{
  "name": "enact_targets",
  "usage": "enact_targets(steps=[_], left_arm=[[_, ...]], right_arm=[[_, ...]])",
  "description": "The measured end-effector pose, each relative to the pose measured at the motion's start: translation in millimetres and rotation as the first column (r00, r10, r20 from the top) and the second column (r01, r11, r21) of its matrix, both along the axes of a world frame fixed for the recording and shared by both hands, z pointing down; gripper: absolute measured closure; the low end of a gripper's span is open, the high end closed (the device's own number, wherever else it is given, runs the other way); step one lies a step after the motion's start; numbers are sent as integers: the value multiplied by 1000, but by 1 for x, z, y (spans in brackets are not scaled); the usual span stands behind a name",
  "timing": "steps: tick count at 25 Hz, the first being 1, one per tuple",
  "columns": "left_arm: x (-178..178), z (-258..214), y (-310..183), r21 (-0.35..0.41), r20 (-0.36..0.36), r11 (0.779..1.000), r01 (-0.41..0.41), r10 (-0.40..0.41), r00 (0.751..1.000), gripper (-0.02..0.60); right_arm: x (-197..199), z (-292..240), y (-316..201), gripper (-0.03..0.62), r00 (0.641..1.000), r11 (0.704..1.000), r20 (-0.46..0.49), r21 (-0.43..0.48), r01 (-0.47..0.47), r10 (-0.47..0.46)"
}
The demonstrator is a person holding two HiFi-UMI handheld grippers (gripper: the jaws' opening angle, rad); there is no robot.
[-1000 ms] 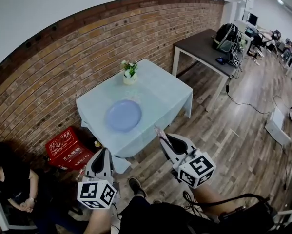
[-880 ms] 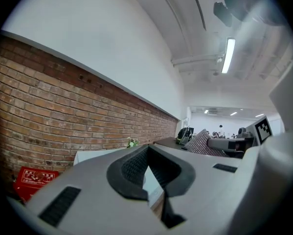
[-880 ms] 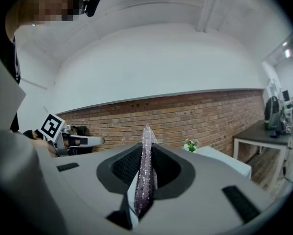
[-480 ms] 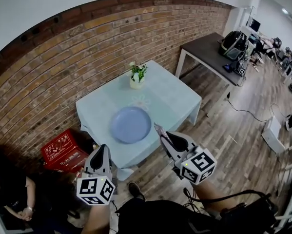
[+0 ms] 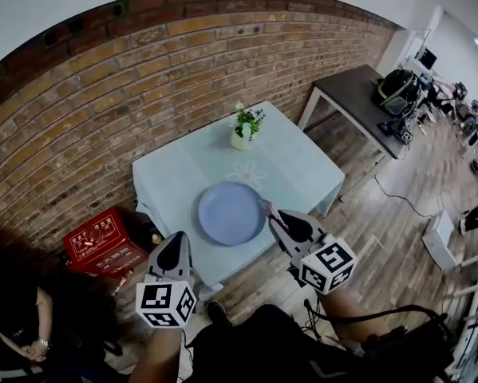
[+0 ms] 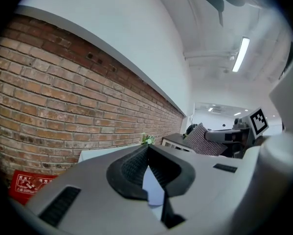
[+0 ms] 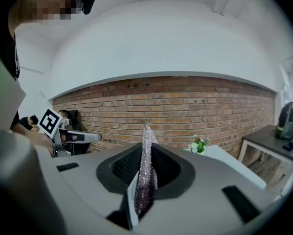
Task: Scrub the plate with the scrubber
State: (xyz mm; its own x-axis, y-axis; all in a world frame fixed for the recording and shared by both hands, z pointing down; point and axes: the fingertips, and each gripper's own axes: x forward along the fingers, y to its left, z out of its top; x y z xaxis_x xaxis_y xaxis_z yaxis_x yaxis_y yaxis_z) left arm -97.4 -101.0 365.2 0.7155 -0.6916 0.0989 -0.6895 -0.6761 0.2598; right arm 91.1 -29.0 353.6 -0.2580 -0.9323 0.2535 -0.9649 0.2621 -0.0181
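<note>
Closest to me, my left gripper (image 5: 177, 240) sits low on the left. In the left gripper view its dark ribbed fingers (image 6: 131, 165) are pressed together with nothing between them. My right gripper (image 5: 272, 214) is just ahead on the right, and its fingers (image 7: 126, 168) are clamped on the thin, sparkly purplish scrubber (image 7: 145, 173). The scrubber stands up on edge and pokes out past the tips.

From the head view, the scrubber's tip lines up with the right rim of the round, flat, pale blue plate (image 5: 231, 212). I honestly can't tell whether it touches the plate or just hangs over it. The plate lies on the near half of the small square counter with the pale blue-green cloth (image 5: 171, 178). The left gripper points at the counter's near left edge.

Further back on the counter, near the far corner, there's a little white pot of green leaves and white flowers (image 5: 244, 128), well apart from the plate. On the wooden floor to the left, a red plastic crate (image 5: 103, 242) sits against the red brick wall (image 5: 143, 70). Far right along that wall is a dark-topped table with white legs (image 5: 354, 94).
</note>
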Motion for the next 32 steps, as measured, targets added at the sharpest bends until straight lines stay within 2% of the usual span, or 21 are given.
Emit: enact_targets(steps=[6,13,19,26,29,32], left_arm=[[7,14,-17,-23,16,1000,7,-6,1000,572],[20,36,-43,-63,51,995,79,-76,996,572],[39,59,-62,-111,79,979,169,-160,984,572],[62,95,-70,-164,134,952,259,-238,962,571],[67,122,-71,-207,172,929,305,-273,947,571],[71,161,-67,-281,226,890,358,-301,926,571]], right_arm=[[-9,7,-35,522,995,995,-16,-4,96,-96],[2,26,-82,522,974,973,17,-55,226,-225],[7,49,-118,522,912,904,41,-119,409,-408],[13,90,-152,522,831,813,38,-184,552,-556],[14,110,-164,523,802,782,22,-213,586,-596],[16,137,-174,523,787,758,3,-266,595,-617]])
